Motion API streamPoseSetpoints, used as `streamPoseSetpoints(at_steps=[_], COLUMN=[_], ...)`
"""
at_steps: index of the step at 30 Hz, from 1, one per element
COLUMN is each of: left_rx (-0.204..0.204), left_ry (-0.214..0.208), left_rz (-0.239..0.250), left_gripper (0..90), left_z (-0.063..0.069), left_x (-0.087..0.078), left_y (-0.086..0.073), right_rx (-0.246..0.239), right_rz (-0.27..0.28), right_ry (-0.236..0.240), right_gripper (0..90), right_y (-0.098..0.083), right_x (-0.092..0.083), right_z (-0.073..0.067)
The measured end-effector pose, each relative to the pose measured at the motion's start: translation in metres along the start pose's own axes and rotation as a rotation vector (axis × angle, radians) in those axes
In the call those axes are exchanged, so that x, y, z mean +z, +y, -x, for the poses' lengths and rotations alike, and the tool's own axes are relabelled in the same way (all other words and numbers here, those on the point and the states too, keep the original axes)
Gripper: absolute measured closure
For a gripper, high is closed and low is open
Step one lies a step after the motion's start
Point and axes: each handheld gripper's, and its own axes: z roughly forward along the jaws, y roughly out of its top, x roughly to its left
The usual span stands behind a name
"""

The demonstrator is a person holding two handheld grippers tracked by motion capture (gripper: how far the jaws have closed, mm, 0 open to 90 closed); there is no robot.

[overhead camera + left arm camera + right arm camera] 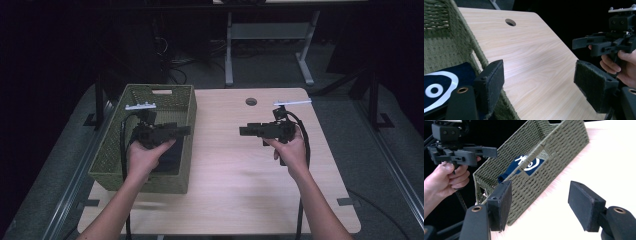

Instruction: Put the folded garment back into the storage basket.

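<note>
A green woven basket point(150, 182) stands on the left part of the light wooden table point(240, 175). Inside it lies a dark blue cloth with a white print point(170, 156) point(439, 85) point(524, 166). A hand holds my left gripper point(186, 130) point(544, 82) above the basket's right wall point(461, 37), pointing right, open and empty. My right gripper point(242, 131) point(542, 205) is held over the table's right half, pointing left toward the basket point(554, 152), open with nothing between its pads. The two grippers face each other, apart.
A round cable hole point(251, 101) point(510, 22) sits near the table's far edge. Bare wood lies between the basket and the right hand. Behind the table stand the white legs of another desk point(228, 55), and the surroundings are dark.
</note>
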Motion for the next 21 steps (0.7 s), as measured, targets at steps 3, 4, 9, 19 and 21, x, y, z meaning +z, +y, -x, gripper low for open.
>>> streamPoseSetpoints(at_steps=[3,4,9,19,21], left_rx=[-0.001,0.000,-0.001,0.013,0.018], left_ry=[-0.003,-0.005,-0.027,-0.048,-0.055], left_rz=[-0.002,-0.007,-0.010,-0.009,-0.012], left_gripper=[23.6,23.3,22.7,22.6,22.6], left_z=[0.002,0.002,0.007,0.017,0.019], left_x=[0.004,0.005,0.012,0.021,0.022], left_y=[0.000,-0.001,-0.002,-0.005,-0.005], right_rx=[0.006,0.004,0.010,0.025,0.031], right_rz=[-0.002,-0.001,0.000,0.007,0.003], right_ry=[-0.015,-0.017,-0.029,-0.067,-0.075], right_gripper=[36.1,35.8,35.3,33.2,32.8], right_y=[-0.003,-0.004,-0.008,-0.016,-0.018], right_x=[-0.005,-0.006,-0.014,-0.028,-0.030], right_z=[0.003,0.005,0.010,0.021,0.022])
